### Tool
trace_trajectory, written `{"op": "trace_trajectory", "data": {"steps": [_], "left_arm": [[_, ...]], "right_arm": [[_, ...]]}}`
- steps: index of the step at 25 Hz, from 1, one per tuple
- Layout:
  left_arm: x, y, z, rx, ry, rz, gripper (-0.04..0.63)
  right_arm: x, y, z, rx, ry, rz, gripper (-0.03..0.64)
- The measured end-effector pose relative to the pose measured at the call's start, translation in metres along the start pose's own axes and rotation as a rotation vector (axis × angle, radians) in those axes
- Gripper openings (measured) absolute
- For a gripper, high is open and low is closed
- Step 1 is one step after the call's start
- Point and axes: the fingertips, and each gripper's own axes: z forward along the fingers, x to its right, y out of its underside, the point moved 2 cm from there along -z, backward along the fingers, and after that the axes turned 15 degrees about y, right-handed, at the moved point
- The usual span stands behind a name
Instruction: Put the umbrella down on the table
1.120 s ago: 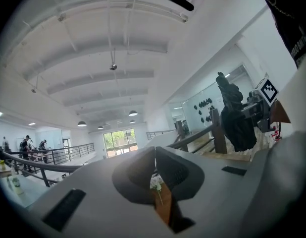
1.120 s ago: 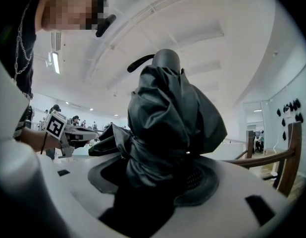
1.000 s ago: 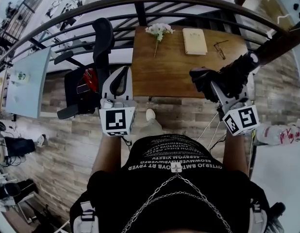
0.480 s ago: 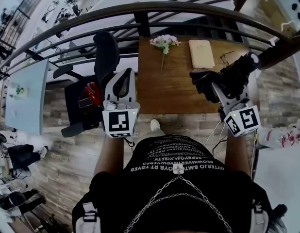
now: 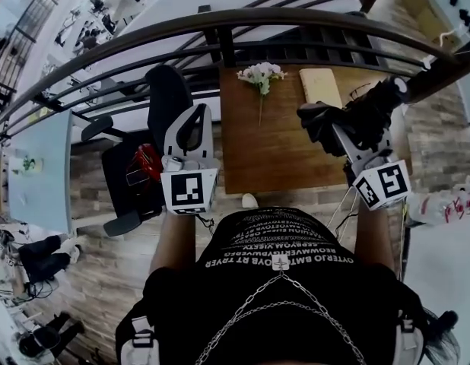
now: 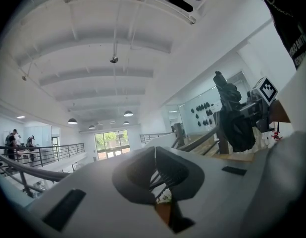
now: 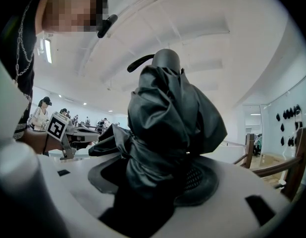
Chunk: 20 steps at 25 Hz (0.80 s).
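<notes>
Table [image 5: 273,154] by black railing [image 5: 220,17]; right gripper [image 5: 330,128] holds umbrella [image 5: 366,114] in its jaws, left gripper [image 5: 192,117] has jaws together.

Both arms out front, held level; left forearm [image 5: 174,238] and right forearm [image 5: 372,234] run up from 6 o'clock in the head view; left gripper [image 5: 192,119] sits at 10 o'clock, nose toward 12, jaws pressed together with nothing between them; right gripper [image 5: 335,131] at 2 o'clock, angled toward 11, jaws wide and clamped on the folded black umbrella [image 5: 369,111].
</notes>
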Motion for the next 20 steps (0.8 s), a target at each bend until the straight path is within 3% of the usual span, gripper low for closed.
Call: {"op": "trace_trajectory", "data": {"steps": [9, 14, 20], "left_arm": [[-0.028, 0.013, 0.021, 0.003, 0.039, -0.034, 0.031], [-0.019, 0.017, 0.039, -0.001, 0.081, -0.052, 0.031], [0.0, 0.005, 0.055, 0.068, 0.098, -0.046, 0.031]], "right_arm": [[-0.02, 0.008, 0.033, -0.048, -0.003, -0.028, 0.284], [-0.019, 0.042, 0.036, -0.151, -0.003, 0.006, 0.284], [-0.008, 0.096, 0.041, -0.3, -0.043, 0.045, 0.284]]}}
